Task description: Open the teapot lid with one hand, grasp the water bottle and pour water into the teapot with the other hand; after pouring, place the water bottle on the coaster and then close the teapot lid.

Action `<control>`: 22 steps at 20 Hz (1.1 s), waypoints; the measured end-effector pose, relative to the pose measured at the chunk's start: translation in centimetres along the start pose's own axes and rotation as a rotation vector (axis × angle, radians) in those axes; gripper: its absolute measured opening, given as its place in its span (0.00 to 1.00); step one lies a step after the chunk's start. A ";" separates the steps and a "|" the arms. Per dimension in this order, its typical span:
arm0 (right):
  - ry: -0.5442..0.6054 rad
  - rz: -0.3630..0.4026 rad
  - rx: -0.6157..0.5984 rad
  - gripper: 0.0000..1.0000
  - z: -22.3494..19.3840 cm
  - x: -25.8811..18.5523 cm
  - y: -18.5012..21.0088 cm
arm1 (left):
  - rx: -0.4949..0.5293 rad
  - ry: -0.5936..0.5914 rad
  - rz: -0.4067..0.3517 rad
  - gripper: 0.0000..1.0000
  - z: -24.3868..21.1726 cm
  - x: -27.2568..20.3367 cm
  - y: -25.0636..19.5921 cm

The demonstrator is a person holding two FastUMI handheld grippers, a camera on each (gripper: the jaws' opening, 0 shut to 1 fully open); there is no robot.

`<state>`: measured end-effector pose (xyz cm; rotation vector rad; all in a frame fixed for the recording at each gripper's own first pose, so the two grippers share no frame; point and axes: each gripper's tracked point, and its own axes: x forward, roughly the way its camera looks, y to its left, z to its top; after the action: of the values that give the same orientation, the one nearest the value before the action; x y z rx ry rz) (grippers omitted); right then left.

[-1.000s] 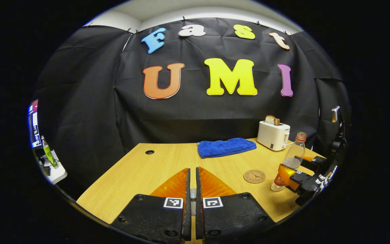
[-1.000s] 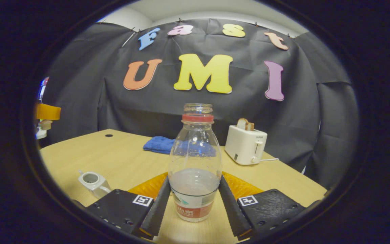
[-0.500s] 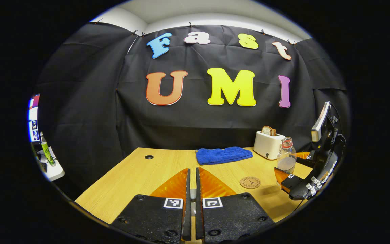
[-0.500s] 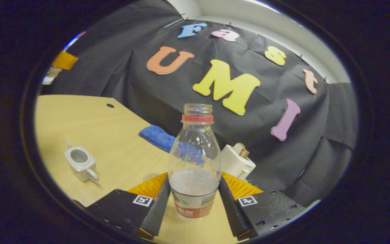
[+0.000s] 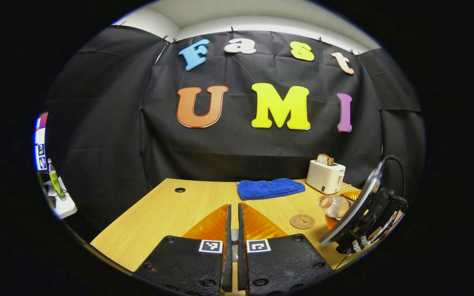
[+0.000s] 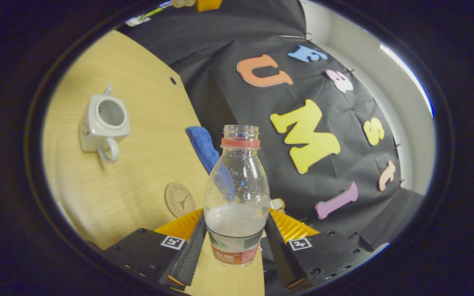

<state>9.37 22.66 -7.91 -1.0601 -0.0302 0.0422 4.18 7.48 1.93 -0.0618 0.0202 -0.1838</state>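
Both fingers of the right claw (image 6: 233, 242) grip the clear, uncapped plastic water bottle (image 6: 236, 193), tipped sideways with its neck towards the lidless white ceramic teapot (image 6: 103, 122) standing well apart on the wooden surface (image 6: 138, 164), while the left claw (image 5: 233, 238) is pinched closed.

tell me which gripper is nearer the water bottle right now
Right. The right gripper is shut on the water bottle; the left gripper sits well off to its side, across the coaster.
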 end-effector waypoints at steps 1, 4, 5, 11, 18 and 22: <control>-0.004 0.004 -0.032 0.76 0.3 -0.3 0.6 | 0.001 -0.002 -0.001 0.07 0.1 0.0 0.0; -0.021 0.002 -0.122 0.76 1.2 -0.6 1.7 | 0.005 0.001 -0.002 0.07 -0.1 0.1 -0.1; -0.028 0.005 -0.160 0.76 1.3 -0.4 1.9 | 0.011 0.002 0.000 0.07 -0.1 0.0 -0.1; -0.090 -0.090 -0.453 0.77 2.9 -1.1 1.7 | 0.037 0.013 -0.009 0.07 -0.3 0.1 -0.5; -0.148 -0.130 -0.631 0.75 5.5 -0.9 2.4 | 0.040 0.014 -0.009 0.07 -0.4 0.1 -0.5; -0.174 -0.168 -0.748 0.77 6.3 -1.6 2.1 | 0.043 0.011 -0.015 0.07 -0.3 0.0 -0.7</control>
<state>7.47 29.08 -6.62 -1.7953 -0.3116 -0.0331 4.09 6.81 1.71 -0.0177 0.0270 -0.1994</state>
